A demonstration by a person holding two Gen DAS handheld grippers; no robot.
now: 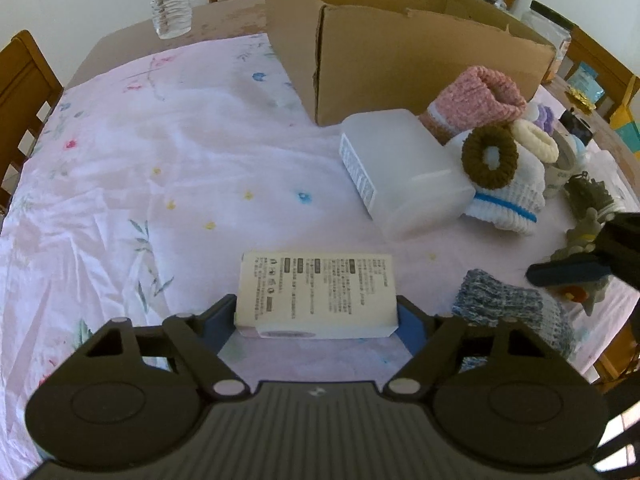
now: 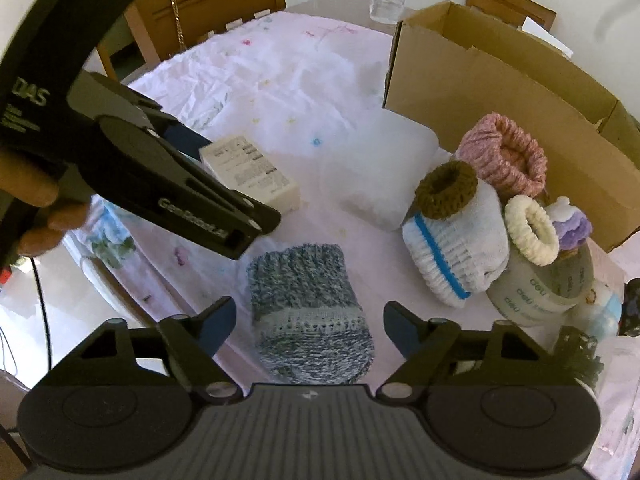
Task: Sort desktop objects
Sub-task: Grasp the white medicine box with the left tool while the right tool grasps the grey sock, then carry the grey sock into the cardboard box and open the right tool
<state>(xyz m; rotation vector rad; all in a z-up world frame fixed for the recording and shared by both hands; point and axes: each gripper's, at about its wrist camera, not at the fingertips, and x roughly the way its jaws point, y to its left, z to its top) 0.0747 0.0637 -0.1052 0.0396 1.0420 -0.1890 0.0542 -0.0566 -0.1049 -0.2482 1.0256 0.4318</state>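
The white box point(image 1: 316, 296) with printed text sits between the fingers of your left gripper point(image 1: 316, 320), whose blue pads touch its two short sides, so it looks pinched; the box's near underside is hidden by the jaws. It is flat, rectangular, lying on the floral cloth point(image 1: 140, 152). Your right gripper point(image 2: 308, 320) is spread around the blue-grey knit sock point(image 2: 308, 304), pads apart from it, the sock's toe end hidden under the gripper body. Beyond the left tongs and to their right lies a frosted plastic case point(image 1: 404, 168), then a white sock point(image 1: 508, 200) topped by a brown hair tie point(image 1: 490, 156), a pink knit sock point(image 1: 480, 96), and the cardboard box point(image 1: 400, 60) behind. Only the right view shows your hand point(image 2: 36, 200) on the left gripper's handle, and a tape roll point(image 2: 548, 288) under the cream hair tie point(image 2: 532, 228). At the right edge, small objects are too blurred to name.
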